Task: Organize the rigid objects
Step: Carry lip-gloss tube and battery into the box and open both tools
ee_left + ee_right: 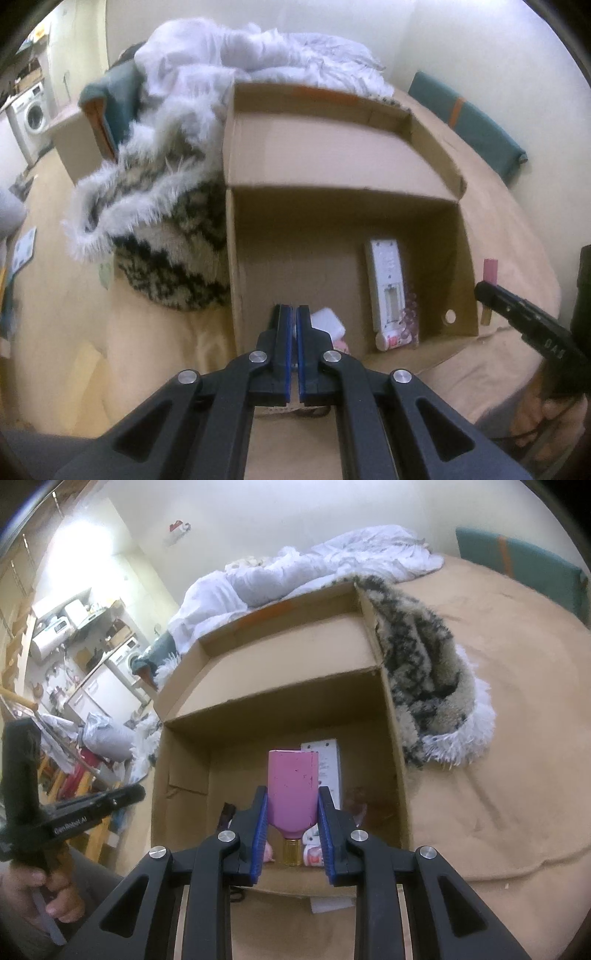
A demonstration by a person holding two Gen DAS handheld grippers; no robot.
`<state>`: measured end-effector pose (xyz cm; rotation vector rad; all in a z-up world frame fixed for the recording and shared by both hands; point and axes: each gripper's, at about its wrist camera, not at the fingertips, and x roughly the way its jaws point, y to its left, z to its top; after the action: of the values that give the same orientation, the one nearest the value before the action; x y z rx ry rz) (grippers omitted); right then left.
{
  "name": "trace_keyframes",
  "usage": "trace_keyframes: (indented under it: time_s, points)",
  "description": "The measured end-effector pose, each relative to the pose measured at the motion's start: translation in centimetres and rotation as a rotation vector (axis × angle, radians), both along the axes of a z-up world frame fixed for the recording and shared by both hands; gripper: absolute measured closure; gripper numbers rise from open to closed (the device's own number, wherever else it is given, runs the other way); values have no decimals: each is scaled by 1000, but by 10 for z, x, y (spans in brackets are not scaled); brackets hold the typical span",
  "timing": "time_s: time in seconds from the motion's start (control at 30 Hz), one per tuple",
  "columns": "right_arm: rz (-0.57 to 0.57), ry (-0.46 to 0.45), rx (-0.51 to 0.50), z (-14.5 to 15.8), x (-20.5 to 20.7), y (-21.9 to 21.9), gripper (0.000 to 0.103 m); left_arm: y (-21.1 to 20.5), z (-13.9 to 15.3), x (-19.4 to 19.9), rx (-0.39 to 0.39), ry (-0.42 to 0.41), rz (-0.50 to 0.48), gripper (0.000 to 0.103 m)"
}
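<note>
Between right jaws, pink gold-capped bottle [293,794], inverted.

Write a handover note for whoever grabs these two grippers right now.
Right gripper: shut on the pink bottle, gold cap toward you, held above the cardboard box.
Left gripper: shut, nothing between its fingers, at the box's near edge.
Already in the box: white remote, a small white block, and some small pink-and-white items by the near wall.
Left: lower the bottle into the box and release. From these views I cannot tell whether more items wait outside.
</note>
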<state>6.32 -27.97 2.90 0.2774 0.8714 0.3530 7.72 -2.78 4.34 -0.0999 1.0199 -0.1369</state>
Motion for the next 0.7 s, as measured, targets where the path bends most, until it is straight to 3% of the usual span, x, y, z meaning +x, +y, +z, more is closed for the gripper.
trace_keyframes:
  time_s: [0.2,0.37,0.5,0.53,0.57,0.6,0.7]
  points:
    - [40,100,-43,-21,13,15,77,1,-21,-1,-3,48,19,100]
    - [42,173,-93,-41,22,23,77,0,-29,-2,25,42,23,100]
    - [23,196,-64,-44,24,17,73,4,-37,0,12,66,44,100]
    - [15,191,-52,-43,25,15,60,4,-38,-1,12,67,44,100]
    - [6,179,-40,-41,24,13,34,4,-37,-1,15,65,43,100]
    - [-7,165,-26,-38,23,11,25,3,-37,-1,21,61,40,99]
    - [-17,145,35,-33,24,4,22,0,-34,-3,40,42,29,94]
